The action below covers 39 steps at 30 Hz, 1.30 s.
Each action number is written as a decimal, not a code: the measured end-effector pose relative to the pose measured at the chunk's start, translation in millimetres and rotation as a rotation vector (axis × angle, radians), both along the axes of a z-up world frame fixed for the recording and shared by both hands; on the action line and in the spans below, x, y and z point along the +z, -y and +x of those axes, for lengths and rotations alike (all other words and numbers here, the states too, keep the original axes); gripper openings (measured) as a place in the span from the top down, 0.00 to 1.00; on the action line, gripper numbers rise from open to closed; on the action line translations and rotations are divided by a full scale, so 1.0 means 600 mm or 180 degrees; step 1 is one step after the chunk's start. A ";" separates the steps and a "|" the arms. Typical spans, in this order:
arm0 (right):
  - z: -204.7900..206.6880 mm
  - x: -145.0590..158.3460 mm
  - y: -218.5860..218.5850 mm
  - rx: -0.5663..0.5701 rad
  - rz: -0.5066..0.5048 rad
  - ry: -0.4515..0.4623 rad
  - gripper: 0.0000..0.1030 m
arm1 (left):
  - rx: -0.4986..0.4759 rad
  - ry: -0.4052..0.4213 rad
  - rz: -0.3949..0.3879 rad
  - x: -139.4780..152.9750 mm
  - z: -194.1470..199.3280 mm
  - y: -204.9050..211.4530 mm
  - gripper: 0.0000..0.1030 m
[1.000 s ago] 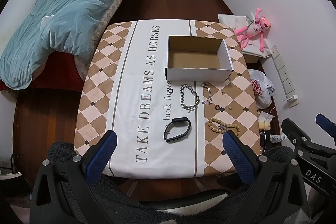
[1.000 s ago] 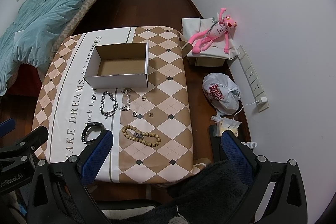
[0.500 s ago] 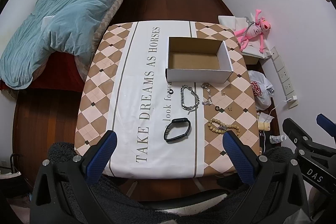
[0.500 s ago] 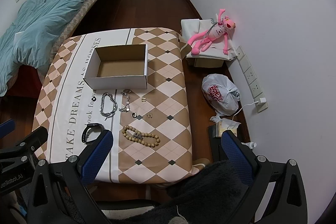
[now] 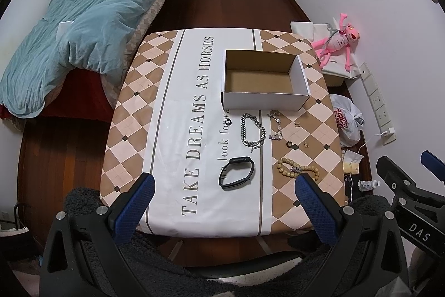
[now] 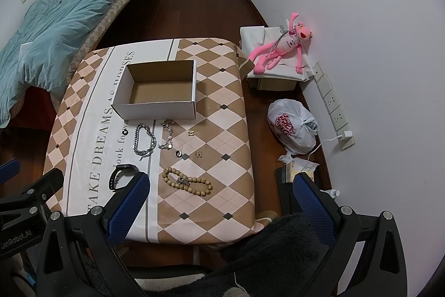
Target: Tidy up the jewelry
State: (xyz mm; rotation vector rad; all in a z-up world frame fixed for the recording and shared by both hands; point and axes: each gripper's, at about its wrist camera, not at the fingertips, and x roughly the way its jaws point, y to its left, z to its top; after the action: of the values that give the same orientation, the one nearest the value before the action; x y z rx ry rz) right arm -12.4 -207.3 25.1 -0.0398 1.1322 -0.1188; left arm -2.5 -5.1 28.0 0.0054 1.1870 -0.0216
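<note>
Nothing on the surface [image 5: 167, 107] is shifting since earlier; I am holding both jaws open above jewelry lying before the empty box [image 5: 264, 81], planning to pinch the black band [image 5: 237, 172] first.

**Jewelry laid out before an open box**

An open white cardboard box [image 5: 265, 80], brown inside, sits far. Nearer lie a silver chain bracelet [image 5: 252, 133], a thin charm bracelet [image 5: 276, 125] right of it, a black band [image 5: 237, 172] nearest, and wooden beads [image 5: 296, 169] at right.
</note>
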 end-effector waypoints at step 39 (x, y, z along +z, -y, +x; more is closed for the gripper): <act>0.072 -0.166 0.034 -0.0340 0.0073 -0.0508 0.00 | 0.0108 -0.0010 0.0307 -0.114 0.071 -0.014 0.00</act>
State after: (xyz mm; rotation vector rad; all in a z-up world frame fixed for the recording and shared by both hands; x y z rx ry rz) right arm 30.9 -228.0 -74.8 0.0321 1.2954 -0.2005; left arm 39.8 3.2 -40.4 0.0700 1.1902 0.0656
